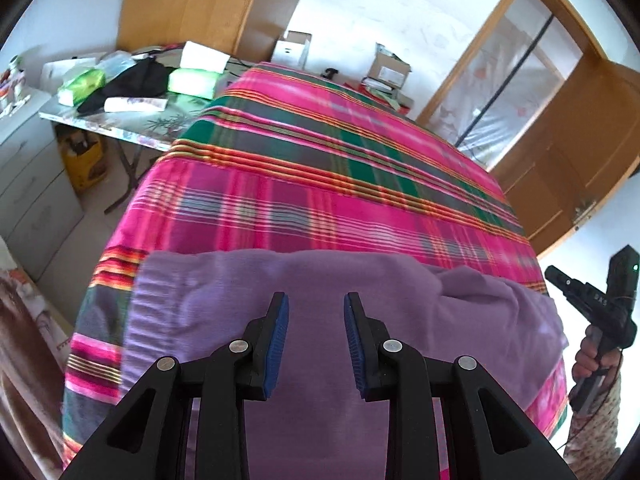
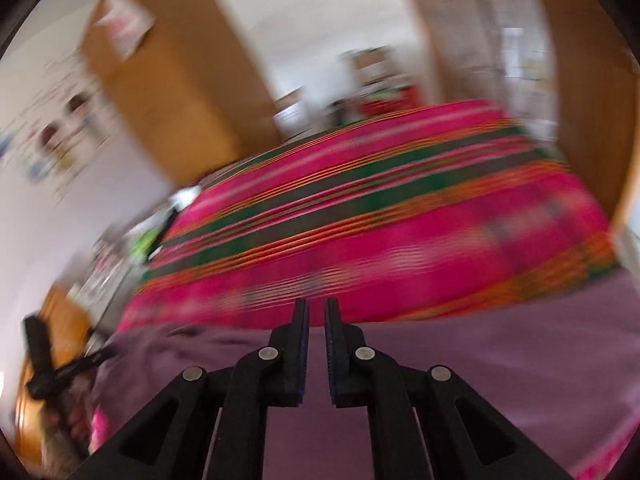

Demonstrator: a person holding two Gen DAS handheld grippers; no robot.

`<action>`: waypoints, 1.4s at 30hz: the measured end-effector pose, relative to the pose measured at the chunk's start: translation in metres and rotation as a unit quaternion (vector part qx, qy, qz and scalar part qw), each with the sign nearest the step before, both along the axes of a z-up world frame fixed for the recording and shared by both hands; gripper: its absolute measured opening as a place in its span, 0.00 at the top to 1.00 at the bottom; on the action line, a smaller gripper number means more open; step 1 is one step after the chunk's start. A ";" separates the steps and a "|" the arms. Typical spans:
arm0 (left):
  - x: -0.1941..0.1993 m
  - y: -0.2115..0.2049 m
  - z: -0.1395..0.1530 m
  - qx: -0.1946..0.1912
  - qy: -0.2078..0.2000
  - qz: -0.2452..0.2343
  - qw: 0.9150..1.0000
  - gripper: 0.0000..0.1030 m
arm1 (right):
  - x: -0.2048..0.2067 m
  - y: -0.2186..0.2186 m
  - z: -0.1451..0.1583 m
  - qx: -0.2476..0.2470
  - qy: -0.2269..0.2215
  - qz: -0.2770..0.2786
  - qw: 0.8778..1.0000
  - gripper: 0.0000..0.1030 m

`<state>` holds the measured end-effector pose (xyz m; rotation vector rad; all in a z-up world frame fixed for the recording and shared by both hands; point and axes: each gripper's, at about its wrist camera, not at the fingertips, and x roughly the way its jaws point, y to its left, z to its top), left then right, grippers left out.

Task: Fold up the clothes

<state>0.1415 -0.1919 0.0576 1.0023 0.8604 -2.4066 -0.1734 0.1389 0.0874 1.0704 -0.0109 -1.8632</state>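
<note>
Lying across the near edge of the bed, the purple garment [image 1: 320, 288] spreads flat over the pink, green and orange striped bedspread [image 1: 320, 152], with a ribbed band along its left side and a raised fold toward its right end. In your right wrist view the same purple cloth [image 2: 480, 360] fills the lower part of the picture, though that view is heavily blurred.

Your left gripper [image 1: 316, 312] hangs above the garment with its blue-padded fingers parted; nothing sits between them and they grasp no cloth. Your right gripper [image 2: 316, 320] shows only a narrow slit between its fingers, with nothing caught in it, so it too is released. From the left wrist view you can also see your right gripper's black body [image 1: 596, 304] off the bed's right corner, gripped by your hand [image 1: 592, 360] in a patterned sleeve.

Beyond the bed on the left stands a folding table [image 1: 100, 120] crowded with green packets, a white box and a black cloth. White drawers [image 1: 28, 168] stand at the far left. A wooden wardrobe [image 1: 188, 4] rises behind the table, cardboard boxes [image 1: 388, 68] sit past the bed's far end, and a wooden door frame [image 1: 560, 80] with glass panels stands at the right.
</note>
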 end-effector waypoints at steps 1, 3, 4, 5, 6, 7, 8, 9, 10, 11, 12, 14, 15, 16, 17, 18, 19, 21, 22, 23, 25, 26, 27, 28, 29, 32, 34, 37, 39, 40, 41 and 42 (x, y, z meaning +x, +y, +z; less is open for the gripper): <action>0.002 -0.003 -0.002 0.002 -0.001 0.003 1.000 0.71 | 0.003 -0.019 -0.003 0.003 -0.012 0.030 0.999 0.92; 0.003 -0.009 -0.007 0.008 -0.002 0.007 1.000 0.71 | 0.011 -0.043 -0.006 0.016 -0.019 0.066 0.998 0.91; 0.004 -0.012 -0.009 0.011 -0.003 0.009 1.000 0.71 | 0.015 -0.056 -0.009 0.029 -0.023 0.087 0.996 0.91; 0.005 -0.014 -0.011 0.014 -0.002 0.008 1.000 0.71 | 0.017 -0.063 -0.011 0.034 -0.027 0.098 0.994 0.91; 0.005 -0.015 -0.013 0.016 -0.004 0.007 1.000 0.71 | 0.018 -0.070 -0.014 0.035 -0.037 0.112 0.992 0.91; 0.005 -0.017 -0.014 0.017 -0.005 0.006 1.000 0.71 | 0.020 -0.074 -0.017 0.034 -0.054 0.127 0.990 0.91; 0.005 -0.018 -0.015 0.018 -0.006 0.005 1.000 0.71 | 0.020 -0.078 -0.019 0.030 -0.069 0.137 0.988 0.91; 0.005 -0.019 -0.016 0.020 -0.007 0.004 1.000 0.71 | 0.019 -0.084 -0.020 0.027 -0.082 0.146 0.986 0.89; 0.005 -0.020 -0.017 0.021 -0.007 0.004 1.000 0.71 | 0.019 -0.088 -0.023 0.028 -0.092 0.152 0.984 0.87; 0.005 -0.021 -0.019 0.024 -0.007 0.003 1.000 0.71 | 0.020 -0.092 -0.025 0.029 -0.102 0.159 0.982 0.83; 0.005 -0.023 -0.020 0.027 -0.006 0.003 1.000 0.71 | 0.022 -0.096 -0.028 0.035 -0.103 0.163 0.981 0.78; 0.004 -0.026 -0.022 0.032 -0.005 0.001 0.999 0.71 | 0.027 -0.106 -0.033 0.048 -0.105 0.173 0.978 0.73; 0.003 -0.026 -0.023 0.033 -0.005 0.000 0.999 0.71 | 0.029 -0.109 -0.035 0.054 -0.106 0.180 0.976 0.73; 0.003 -0.027 -0.024 0.035 -0.006 -0.001 0.999 0.71 | 0.030 -0.112 -0.036 0.060 -0.107 0.189 0.974 0.73; 0.003 -0.028 -0.025 0.036 -0.006 -0.001 0.999 0.71 | 0.033 -0.116 -0.037 0.064 -0.106 0.195 0.973 0.73; 0.002 -0.028 -0.025 0.037 -0.006 -0.002 0.999 0.71 | 0.034 -0.119 -0.038 0.064 -0.107 0.203 0.971 0.73; 0.002 -0.028 -0.025 0.038 -0.006 -0.004 0.999 0.71 | 0.035 -0.120 -0.038 0.063 -0.109 0.211 0.969 0.73; 0.002 -0.029 -0.026 0.041 -0.005 -0.006 0.999 0.71 | 0.039 -0.126 -0.039 0.067 -0.114 0.229 0.964 0.72; 0.002 -0.030 -0.027 0.043 -0.005 -0.006 0.999 0.71 | 0.041 -0.129 -0.039 0.070 -0.115 0.240 0.961 0.71; 0.002 -0.031 -0.028 0.045 -0.004 -0.007 0.999 0.71 | 0.043 -0.133 -0.040 0.073 -0.116 0.251 0.958 0.69; 0.001 -0.032 -0.030 0.049 -0.004 -0.008 0.999 0.71 | 0.046 -0.139 -0.041 0.084 -0.116 0.266 0.953 0.66; 0.001 -0.033 -0.031 0.051 -0.004 -0.009 0.999 0.71 | 0.047 -0.143 -0.042 0.089 -0.113 0.268 0.953 0.65; 0.000 -0.034 -0.031 0.051 -0.004 -0.011 0.999 0.71 | 0.048 -0.146 -0.042 0.095 -0.109 0.270 0.952 0.65; 0.000 -0.034 -0.031 0.051 -0.004 -0.012 0.999 0.71 | 0.050 -0.151 -0.044 0.104 -0.106 0.275 0.950 0.65; -0.001 -0.034 -0.032 0.052 -0.004 -0.014 0.999 0.71 | 0.051 -0.155 -0.045 0.110 -0.103 0.279 0.948 0.65; -0.002 -0.036 -0.033 0.054 -0.005 -0.017 0.998 0.71 | 0.054 -0.165 -0.050 0.125 -0.096 0.289 0.944 0.65; -0.003 -0.036 -0.033 0.052 -0.005 -0.020 0.998 0.71 | 0.050 -0.169 -0.053 0.124 -0.108 0.286 0.944 0.65; -0.004 -0.038 -0.033 0.052 -0.004 -0.026 0.998 0.71 | 0.037 -0.172 -0.058 0.104 -0.135 0.267 0.949 0.67; -0.004 -0.039 -0.033 0.053 -0.003 -0.030 0.998 0.71 | 0.030 -0.172 -0.057 0.093 -0.136 0.257 0.952 0.88; -0.004 -0.039 -0.034 0.053 -0.002 -0.033 0.998 0.71 | 0.026 -0.173 -0.056 0.090 -0.129 0.249 0.956 0.93; -0.003 -0.040 -0.034 0.054 0.000 -0.034 0.998 0.71 | 0.021 -0.173 -0.054 0.085 -0.121 0.238 0.960 0.95; -0.003 -0.040 -0.034 0.056 0.002 -0.035 0.998 0.71 | 0.014 -0.173 -0.052 0.076 -0.122 0.228 0.963 0.96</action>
